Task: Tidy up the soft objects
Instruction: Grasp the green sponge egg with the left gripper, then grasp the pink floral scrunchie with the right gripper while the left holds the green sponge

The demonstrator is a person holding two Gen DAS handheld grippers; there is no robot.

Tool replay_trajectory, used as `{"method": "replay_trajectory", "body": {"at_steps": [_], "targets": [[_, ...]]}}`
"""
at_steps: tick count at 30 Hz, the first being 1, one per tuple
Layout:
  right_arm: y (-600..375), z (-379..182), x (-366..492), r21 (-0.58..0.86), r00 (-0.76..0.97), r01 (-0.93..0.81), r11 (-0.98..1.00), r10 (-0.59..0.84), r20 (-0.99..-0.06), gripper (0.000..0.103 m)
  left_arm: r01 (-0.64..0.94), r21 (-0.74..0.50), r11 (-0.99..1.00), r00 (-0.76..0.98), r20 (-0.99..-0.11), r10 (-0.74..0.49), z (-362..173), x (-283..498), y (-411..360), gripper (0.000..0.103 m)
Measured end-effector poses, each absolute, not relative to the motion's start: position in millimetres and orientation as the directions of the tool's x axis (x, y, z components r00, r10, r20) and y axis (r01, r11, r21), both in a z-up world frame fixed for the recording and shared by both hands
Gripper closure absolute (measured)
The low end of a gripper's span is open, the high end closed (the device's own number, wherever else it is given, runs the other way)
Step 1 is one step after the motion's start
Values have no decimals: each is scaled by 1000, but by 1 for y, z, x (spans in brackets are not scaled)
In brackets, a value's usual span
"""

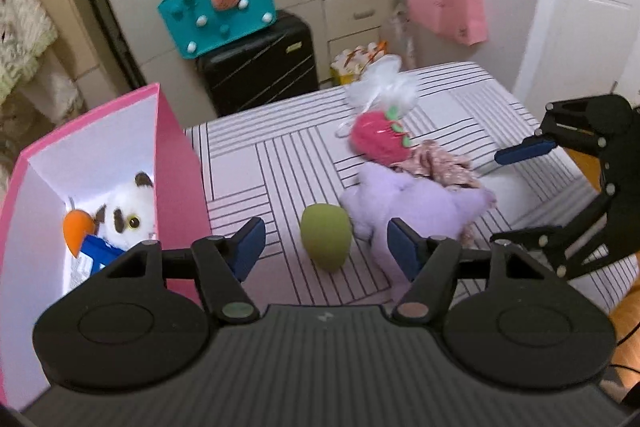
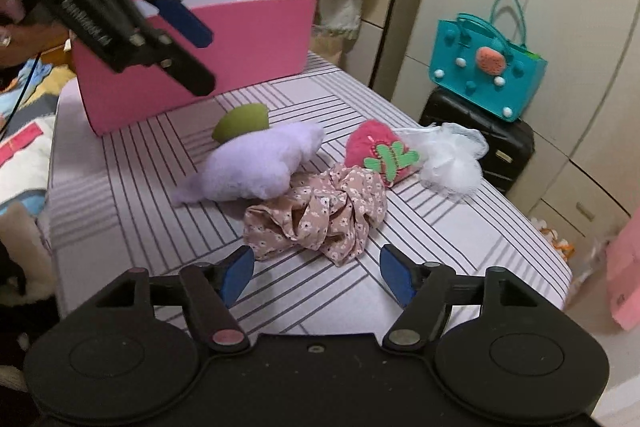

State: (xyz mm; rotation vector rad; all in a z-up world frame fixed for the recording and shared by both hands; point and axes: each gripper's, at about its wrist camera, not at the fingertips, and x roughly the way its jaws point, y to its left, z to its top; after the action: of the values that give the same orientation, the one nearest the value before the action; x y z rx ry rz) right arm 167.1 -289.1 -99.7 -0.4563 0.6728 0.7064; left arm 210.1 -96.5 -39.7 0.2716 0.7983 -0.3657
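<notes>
Box [image 2: 224, 39]: we keep it at the worktop [image 2: 120, 211] edge, near loose toys. Both tools, left [image 1: 324, 243] and right [image 2: 316, 277], hang spread and empty, ready for the sponge [image 1: 325, 235].

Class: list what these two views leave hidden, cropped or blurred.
- Pink box contents: right wrist view, its walls hide them.
- White plush toy lower body: left wrist view, box wall and left gripper cover it.
- Green sponge base: right wrist view, purple plush overlaps it.
- Strawberry plush: left wrist view, motion-blurred.
</notes>
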Motion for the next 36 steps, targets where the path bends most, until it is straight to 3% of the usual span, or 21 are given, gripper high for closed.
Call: {"method": "replay_trajectory", "body": {"at_steps": [7, 10, 16, 26, 32, 35, 36], "targets": [[-281, -118, 183, -151, 532, -767, 623, 488, -692, 26, 377, 45, 925, 604, -769, -209, -55, 232, -98, 50], [-281, -121, 188, -155, 533, -778, 609, 508, -677, 9, 367, 22, 930, 577, -789, -209, -64, 237, -99, 56], [-286, -124, 202, -122, 502, -802, 584, 550, -668, 8, 341, -11, 940, 547, -811, -208, -77, 248, -100, 69], [-285, -130, 220, -69, 458, -834, 548, 616, -641, 7, 284, -52, 958, 536, -819, -204, -86, 258, -95, 69], [-279, -131, 217, -79, 492, -811, 579, 603, -629, 8, 249, 21, 968, 566, -815, -128, -94, 258, -98, 67], [-277, -131, 203, -140, 533, -803, 579, 593, -603, 15, 230, -8, 973, 556, -820, -138, -99, 261, -95, 67], [-277, -131, 200, -141, 535, -803, 578, 597, -598, 23, 221, -5, 975, 565, -814, -132, -100, 261, -95, 67]]}}
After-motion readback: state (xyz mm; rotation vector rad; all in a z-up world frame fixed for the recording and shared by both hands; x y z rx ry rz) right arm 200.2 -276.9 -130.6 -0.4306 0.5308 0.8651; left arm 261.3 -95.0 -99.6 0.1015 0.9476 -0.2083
